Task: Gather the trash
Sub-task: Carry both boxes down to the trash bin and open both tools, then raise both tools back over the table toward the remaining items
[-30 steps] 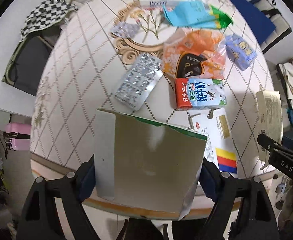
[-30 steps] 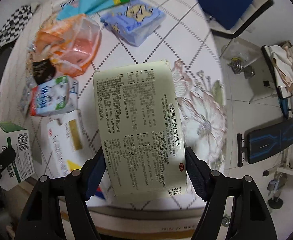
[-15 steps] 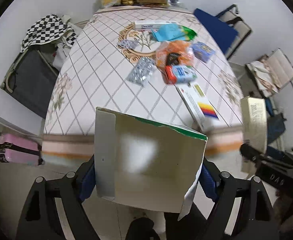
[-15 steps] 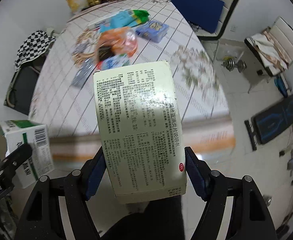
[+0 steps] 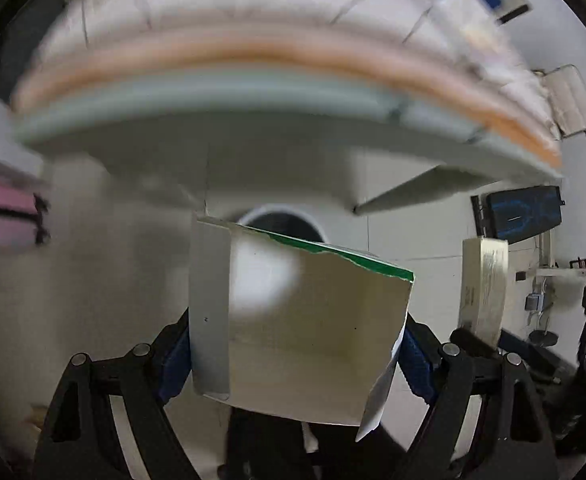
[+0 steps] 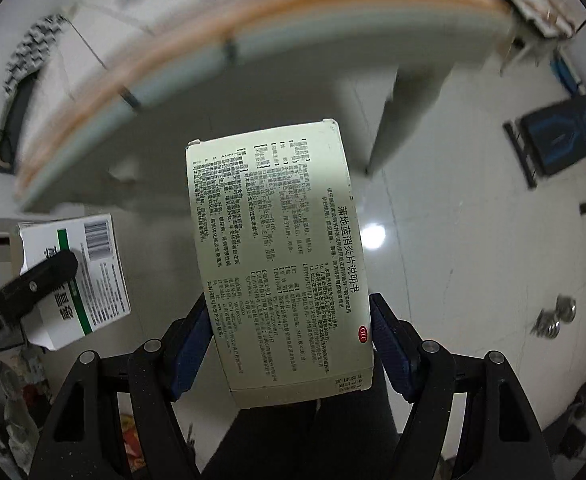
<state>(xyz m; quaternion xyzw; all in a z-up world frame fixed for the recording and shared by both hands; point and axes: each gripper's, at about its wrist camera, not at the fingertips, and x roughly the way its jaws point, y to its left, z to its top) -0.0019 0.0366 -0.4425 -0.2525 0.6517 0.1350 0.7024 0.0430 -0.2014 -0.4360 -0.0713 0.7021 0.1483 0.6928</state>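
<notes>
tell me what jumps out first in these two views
A pale yellow medicine box covered in small print fills the middle of the right view, clamped in the right gripper. In the left view, a torn green-edged box sits in the left gripper, with the blurred table edge above.

Torn carton (image 5: pixel 305 320) left of medicine box (image 5: pixel 483 288)

The surface (image 5: pixel 253 52) is smeared by motion blur; the bin (image 5: pixel 281 220) is largely hidden behind the torn box (image 5: pixel 305 328).
</notes>
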